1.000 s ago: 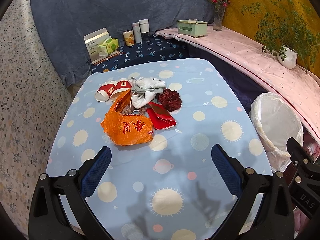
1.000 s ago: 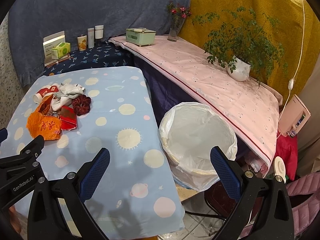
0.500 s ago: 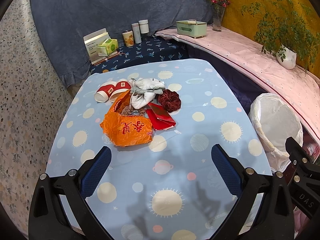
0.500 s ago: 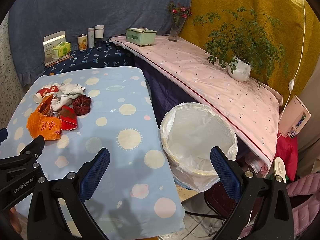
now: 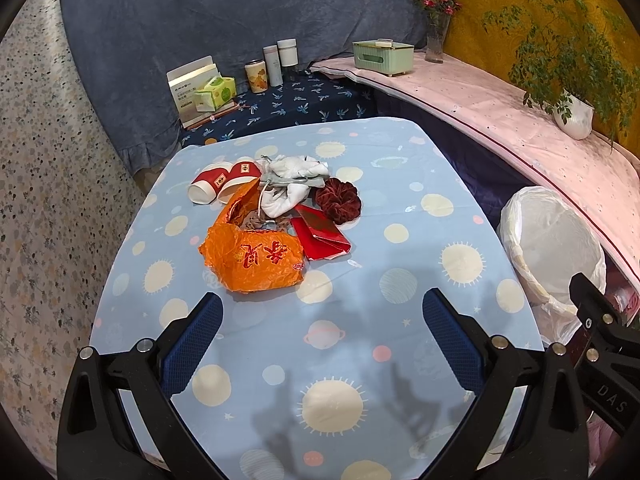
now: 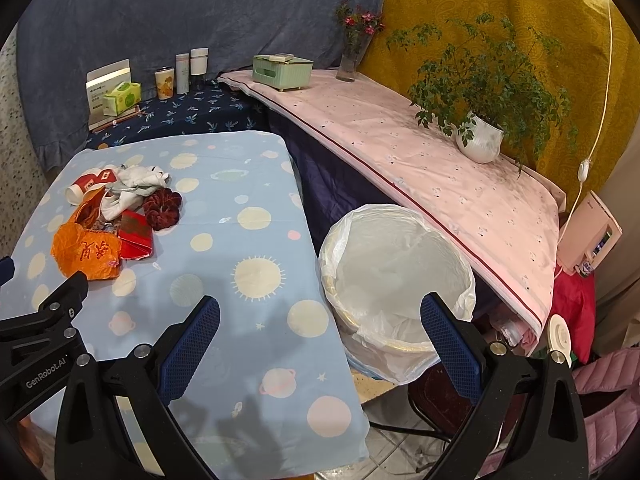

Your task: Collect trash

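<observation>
**Left wrist view: both claws released above a bench with a trash pile**

Nearest, the left claw (image 5: 320, 328) hangs wide open and empty over the blue bench (image 5: 360, 360). The right claw (image 6: 320, 332), also spread and empty, hovers over the bench's right edge. Just right of the bench stands a white-lined trash bin (image 6: 400, 276). Farther, left of centre, the trash lies clustered: an orange plastic bag (image 5: 254, 260), a red packet (image 5: 322, 234) touching it, a dark red scrunchie (image 5: 338, 200), white cloth (image 5: 292, 184), and two tipped red paper cups (image 5: 222, 180).
</observation>
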